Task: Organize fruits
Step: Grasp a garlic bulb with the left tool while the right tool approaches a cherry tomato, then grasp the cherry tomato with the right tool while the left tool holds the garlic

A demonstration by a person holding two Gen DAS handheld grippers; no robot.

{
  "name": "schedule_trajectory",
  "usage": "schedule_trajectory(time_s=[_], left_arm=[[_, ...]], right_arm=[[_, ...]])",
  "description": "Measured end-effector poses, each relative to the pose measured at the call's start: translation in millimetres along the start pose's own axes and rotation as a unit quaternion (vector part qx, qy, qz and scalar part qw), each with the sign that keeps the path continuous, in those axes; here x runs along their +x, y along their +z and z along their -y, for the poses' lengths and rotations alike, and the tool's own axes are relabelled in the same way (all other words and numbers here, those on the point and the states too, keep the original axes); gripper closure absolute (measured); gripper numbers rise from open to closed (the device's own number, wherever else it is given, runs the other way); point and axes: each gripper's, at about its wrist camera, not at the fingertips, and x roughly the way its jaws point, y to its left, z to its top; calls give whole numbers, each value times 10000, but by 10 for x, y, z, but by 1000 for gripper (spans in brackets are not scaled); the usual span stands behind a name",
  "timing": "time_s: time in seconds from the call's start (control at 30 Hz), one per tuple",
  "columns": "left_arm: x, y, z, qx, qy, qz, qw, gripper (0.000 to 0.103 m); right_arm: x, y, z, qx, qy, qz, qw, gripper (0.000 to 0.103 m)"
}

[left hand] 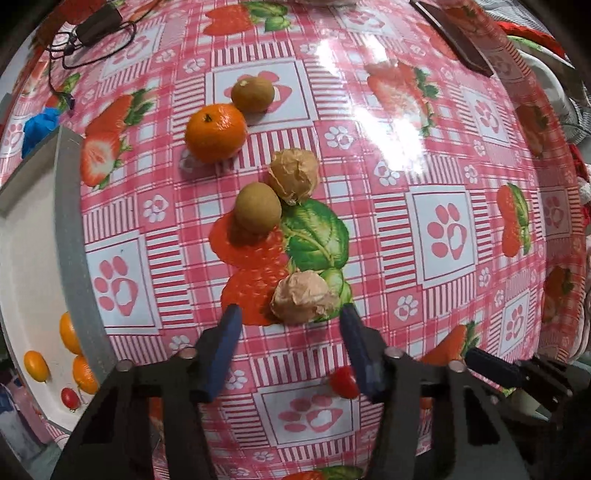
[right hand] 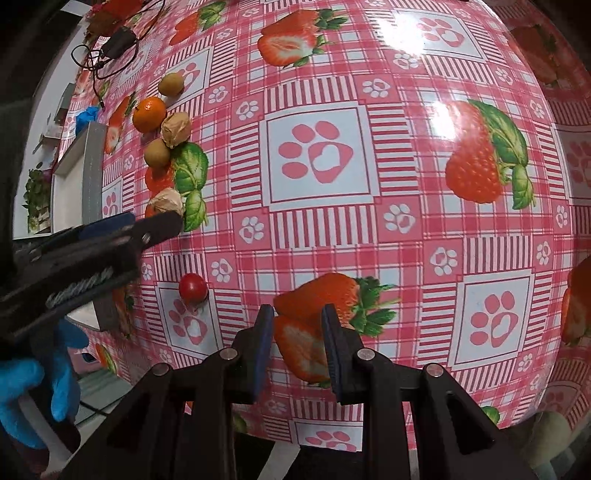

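Observation:
My left gripper (left hand: pixel 291 319) points down at the strawberry-print tablecloth, open. A papery husk fruit (left hand: pixel 303 297) lies between its blue fingertips; the right pad is at its edge, the left pad stands clear. Beyond lie a brown round fruit (left hand: pixel 258 207), a second husk fruit (left hand: pixel 293 181), a tangerine (left hand: pixel 216 133) and another brown fruit (left hand: pixel 253 94). A red cherry tomato (right hand: pixel 192 288) sits left of my right gripper (right hand: pixel 297 314), which is shut, its pads drawn close with nothing between them, over a printed strawberry.
A white tray with a grey rim (left hand: pixel 70 229) at the left holds small orange fruits (left hand: pixel 36 365) and a red tomato (left hand: pixel 70 398). A black adapter and cable (left hand: pixel 96 26) lie far left. A dark flat object (left hand: pixel 454 37) rests at the far right edge. A blue-gloved hand (right hand: pixel 33 387) shows.

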Motion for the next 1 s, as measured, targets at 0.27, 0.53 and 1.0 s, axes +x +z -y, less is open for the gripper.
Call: schedule_trajectory(time_s=[0.27, 0.53, 1.0], left_arm=[[117, -37, -59, 1, -88, 68, 9999, 73], [-142, -330, -456, -137, -140, 281, 9994, 74], [-591, -961, -1175, -589, -153, 476, 9970, 74]], right_arm=[[2, 9, -10, -77, 56, -50, 9999, 74], [83, 79, -270, -296, 133, -26, 9995, 36], [457, 200, -984, -1116, -181, -259, 9932, 56]])
